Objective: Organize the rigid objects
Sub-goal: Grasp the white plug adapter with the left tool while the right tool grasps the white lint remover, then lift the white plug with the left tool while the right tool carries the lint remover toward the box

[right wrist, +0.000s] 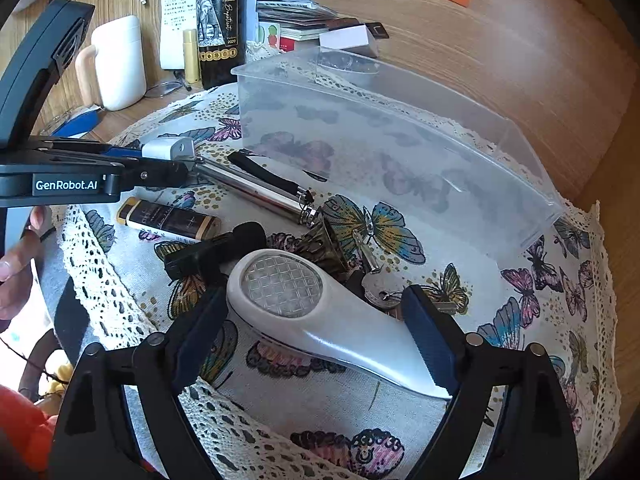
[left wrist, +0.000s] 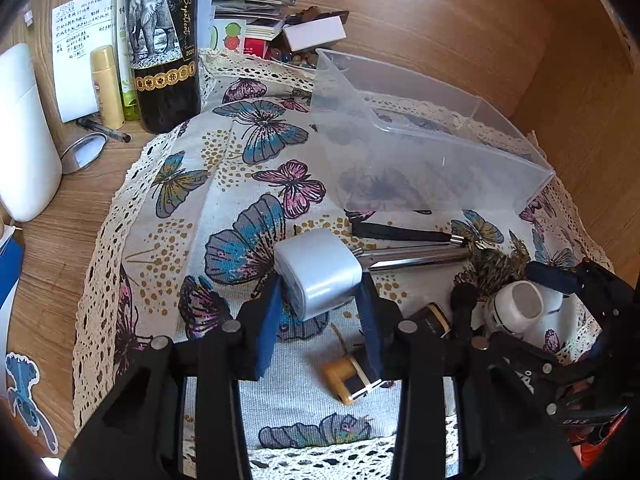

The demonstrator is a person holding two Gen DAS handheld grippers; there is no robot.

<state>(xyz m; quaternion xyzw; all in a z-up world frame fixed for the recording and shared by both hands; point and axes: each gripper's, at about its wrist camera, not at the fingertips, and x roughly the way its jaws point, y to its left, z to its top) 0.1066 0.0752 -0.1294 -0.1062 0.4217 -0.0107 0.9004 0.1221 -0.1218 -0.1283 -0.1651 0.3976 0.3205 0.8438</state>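
A metal rod [left wrist: 416, 257], keys [right wrist: 380, 292] and a lighter [right wrist: 168, 220] crowd the cloth [left wrist: 192, 216] beside the bare clear bin [right wrist: 400, 136], while the left gripper [left wrist: 320, 304] pinches a white charger [left wrist: 320, 272] and the right gripper [right wrist: 316, 344], spread, straddles a white lamp [right wrist: 304, 308]

One clear bin [right wrist: 400, 128], one white charger cube [left wrist: 318, 270], one white lamp [right wrist: 320, 320], one steel rod [right wrist: 256, 192], two lighters [left wrist: 348, 380] (keys uncounted).
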